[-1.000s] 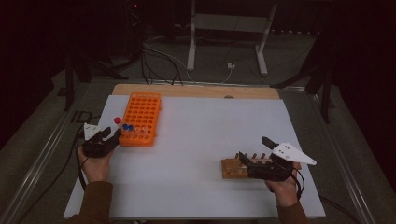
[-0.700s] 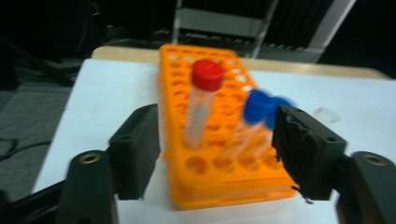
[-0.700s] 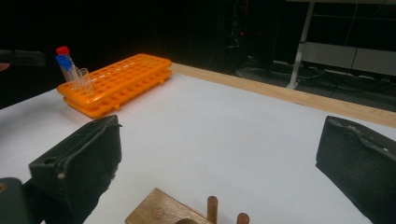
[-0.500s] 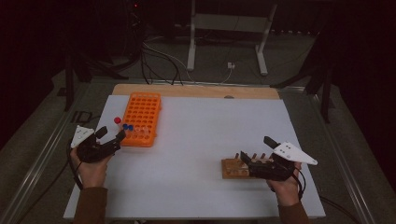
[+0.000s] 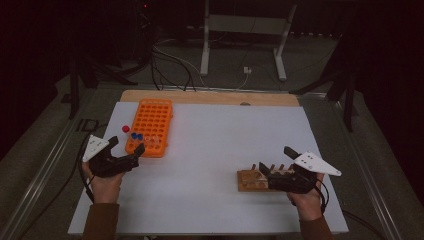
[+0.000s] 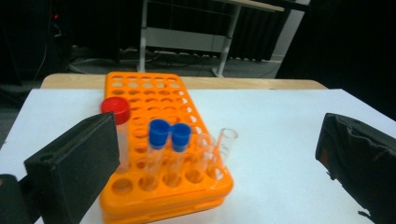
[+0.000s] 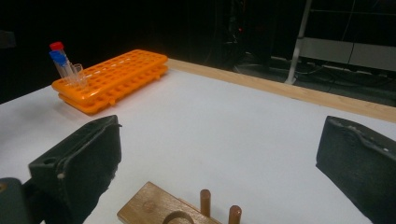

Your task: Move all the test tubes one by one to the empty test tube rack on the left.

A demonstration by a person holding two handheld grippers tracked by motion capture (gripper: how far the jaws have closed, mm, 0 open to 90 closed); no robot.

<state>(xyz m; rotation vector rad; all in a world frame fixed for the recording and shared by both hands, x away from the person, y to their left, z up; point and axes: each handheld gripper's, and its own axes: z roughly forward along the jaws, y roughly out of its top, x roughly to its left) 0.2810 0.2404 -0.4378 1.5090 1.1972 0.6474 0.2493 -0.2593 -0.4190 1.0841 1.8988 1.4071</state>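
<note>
We see one white table (image 5: 210,165), one orange rack (image 5: 150,125) and one wooden peg block (image 5: 252,180). Five tubes stand in the rack's near row: one red-capped tube (image 6: 116,126), two blue-capped tubes (image 6: 159,144), two uncapped tubes (image 6: 219,149). Our left gripper (image 5: 127,152) has just opened; its jaws gape empty, tubes just ahead between them. Our right gripper (image 5: 267,175) gapes over the block.

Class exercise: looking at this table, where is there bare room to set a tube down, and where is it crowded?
Free: the wide white stretch between the orange rack and the wooden peg block, and the far right of the table. Crowded: the rack's near row of tubes, beside the open left gripper.
</note>
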